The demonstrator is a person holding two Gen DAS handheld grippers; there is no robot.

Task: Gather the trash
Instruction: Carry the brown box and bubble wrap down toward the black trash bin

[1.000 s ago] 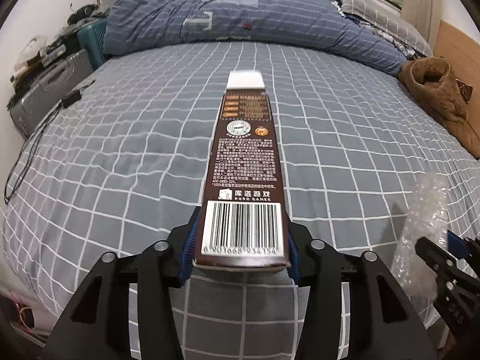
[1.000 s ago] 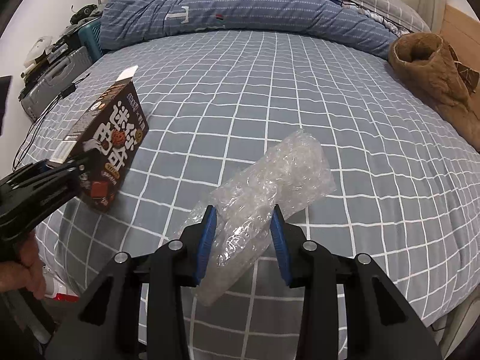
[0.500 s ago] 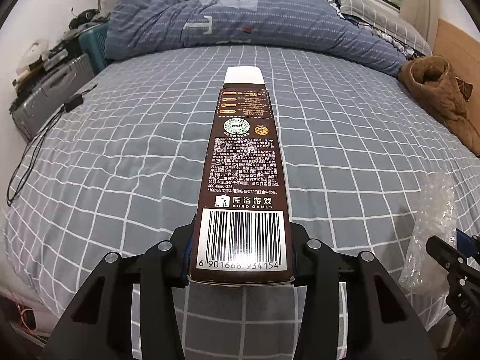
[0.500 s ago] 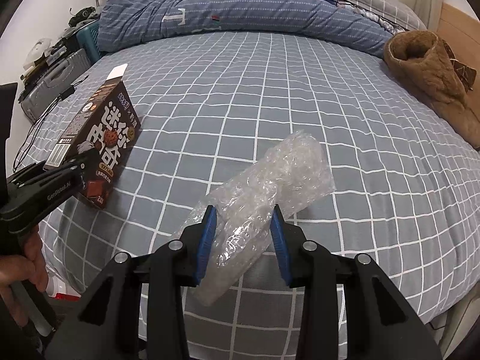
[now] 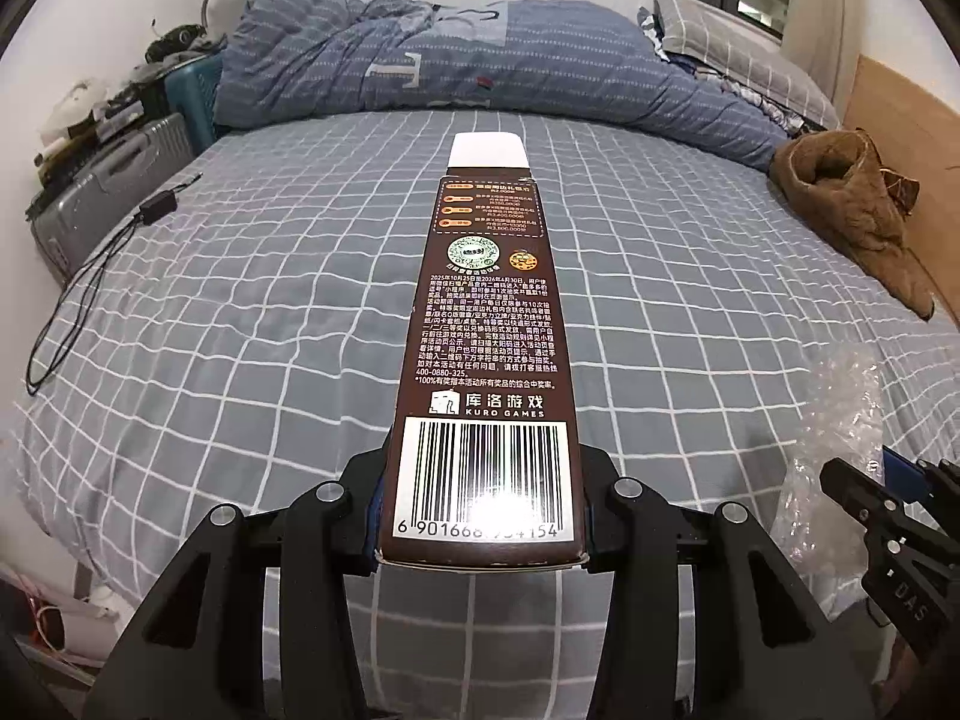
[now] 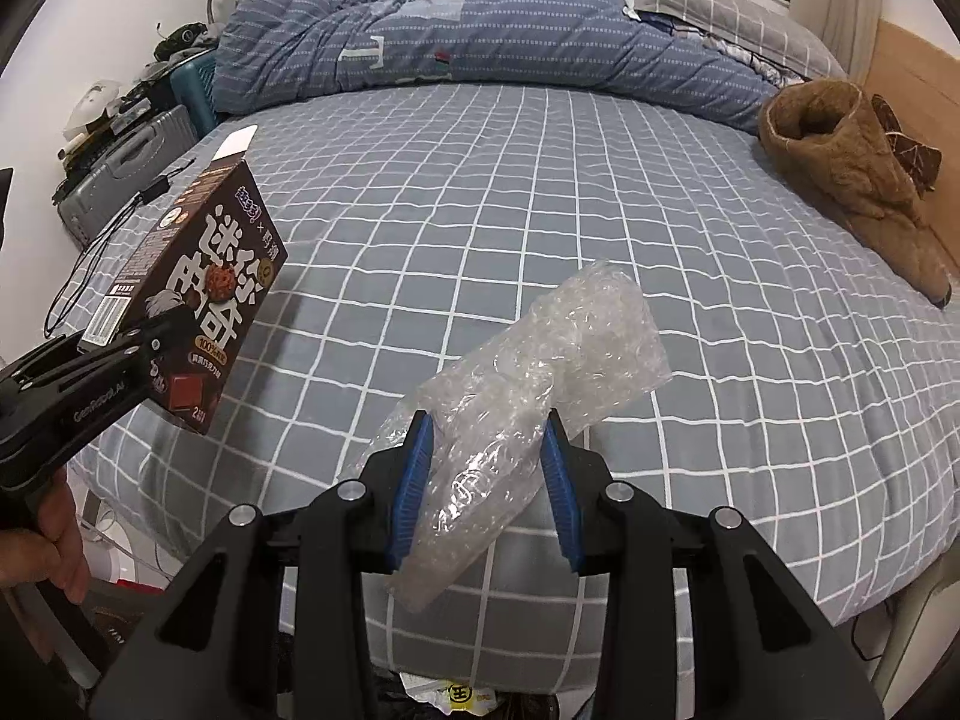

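A long brown carton (image 5: 489,324) with a barcode and white end flap is clamped at its near end in my left gripper (image 5: 483,510), raised off the grey checked bed (image 5: 240,300). The right wrist view shows the same carton (image 6: 198,294) at the left, held by the left gripper (image 6: 144,348) with a hand under it. My right gripper (image 6: 486,480) is shut on a crumpled piece of clear bubble wrap (image 6: 528,378), also lifted above the bed (image 6: 600,198). The bubble wrap (image 5: 840,420) and the right gripper (image 5: 882,504) show at the right edge of the left wrist view.
A blue striped duvet (image 5: 480,60) is piled at the far end of the bed, and a brown fleece garment (image 5: 852,204) lies at the right. A grey suitcase (image 5: 102,180) and clutter stand to the left, with a black cable (image 5: 90,276) trailing over the bed edge.
Both grippers have risen and drawn back from the bed with their loads. The carton tilted up and its near end slid closer to the camera.
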